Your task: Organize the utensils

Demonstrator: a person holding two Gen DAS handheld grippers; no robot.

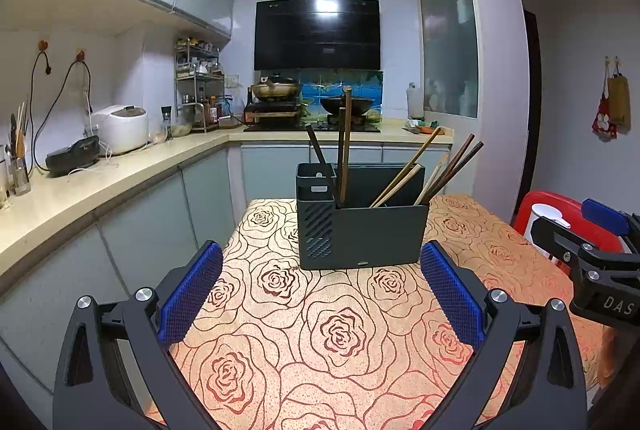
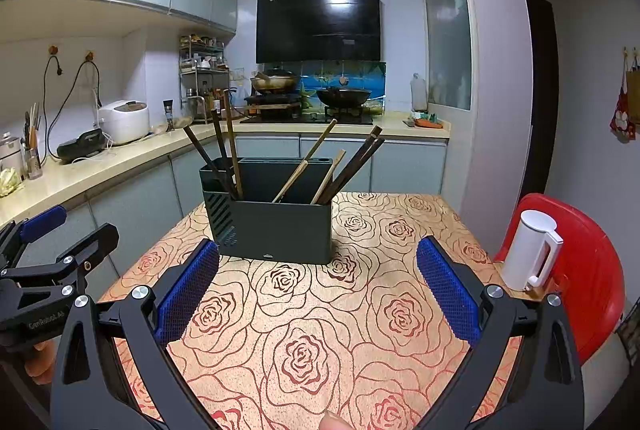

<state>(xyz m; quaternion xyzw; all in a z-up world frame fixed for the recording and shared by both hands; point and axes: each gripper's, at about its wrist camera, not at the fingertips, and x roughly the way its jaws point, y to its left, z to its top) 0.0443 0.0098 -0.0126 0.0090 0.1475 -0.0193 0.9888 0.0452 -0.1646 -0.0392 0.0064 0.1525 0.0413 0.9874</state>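
A dark grey utensil holder stands on the rose-patterned table, and it also shows in the right wrist view. Several chopsticks stand in it: dark and brown ones upright in the left compartment, light and dark ones leaning right in the main compartment. My left gripper is open and empty, short of the holder. My right gripper is open and empty, also short of the holder.
A white kettle stands at the table's right edge, before a red chair. The kitchen counter runs along the left and back with a rice cooker and stove pans. The other gripper shows at each view's side.
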